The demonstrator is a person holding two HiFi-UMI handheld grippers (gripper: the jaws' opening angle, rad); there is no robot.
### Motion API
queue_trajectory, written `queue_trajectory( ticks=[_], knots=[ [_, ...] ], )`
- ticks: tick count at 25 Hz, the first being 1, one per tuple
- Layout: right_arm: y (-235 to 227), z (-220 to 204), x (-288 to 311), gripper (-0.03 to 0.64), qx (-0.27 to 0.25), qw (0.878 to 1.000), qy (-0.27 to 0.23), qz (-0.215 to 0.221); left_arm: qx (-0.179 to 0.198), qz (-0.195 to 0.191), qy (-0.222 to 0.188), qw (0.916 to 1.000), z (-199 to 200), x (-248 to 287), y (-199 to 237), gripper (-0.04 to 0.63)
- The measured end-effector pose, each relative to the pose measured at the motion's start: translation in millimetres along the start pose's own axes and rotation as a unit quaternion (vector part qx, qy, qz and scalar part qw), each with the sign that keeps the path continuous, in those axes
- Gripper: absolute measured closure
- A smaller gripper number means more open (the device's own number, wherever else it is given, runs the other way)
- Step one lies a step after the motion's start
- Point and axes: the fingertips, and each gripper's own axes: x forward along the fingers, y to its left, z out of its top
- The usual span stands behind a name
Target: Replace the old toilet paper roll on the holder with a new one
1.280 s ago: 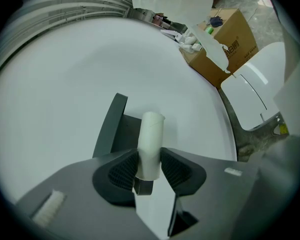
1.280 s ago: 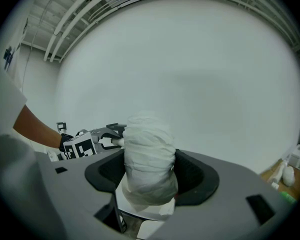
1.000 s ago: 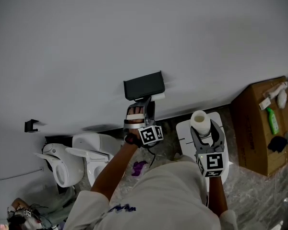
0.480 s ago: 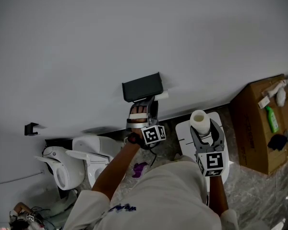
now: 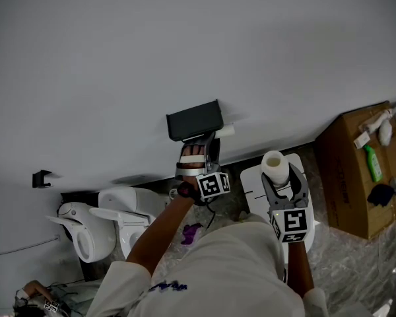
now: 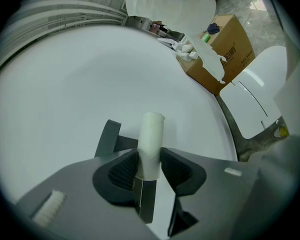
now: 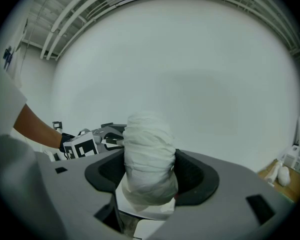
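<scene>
The black paper holder (image 5: 193, 119) is fixed to the white wall. My left gripper (image 5: 201, 147) is just below it, shut on the bare cardboard tube (image 5: 226, 131), which sticks out to the right of the holder. In the left gripper view the pads clamp the tube (image 6: 151, 139) upright, with the holder (image 6: 110, 138) behind it. My right gripper (image 5: 285, 185) hangs lower right, shut on a full white toilet paper roll (image 5: 275, 166). In the right gripper view that roll (image 7: 149, 156) fills the jaws.
A white toilet (image 5: 86, 223) stands at lower left, and a small black hook (image 5: 39, 177) is on the wall above it. A white panel (image 5: 299, 170) lies on the floor under the right gripper. A cardboard box (image 5: 356, 190) with bottles stands at the right.
My left gripper has slid a little to the right with the tube, so more of the tube shows past the holder's right end. The right gripper has stayed still.
</scene>
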Motion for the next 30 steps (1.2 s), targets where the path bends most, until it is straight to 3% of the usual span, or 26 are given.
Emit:
queue_trajectory(
  ticks=[30],
  knots=[
    [-4.1,-5.7,-4.9,0.319,0.005,1.0,0.007,-0.014,0.002,-0.006,-0.023,0.9997,23.8,4.0,-2.6,0.446]
  ],
)
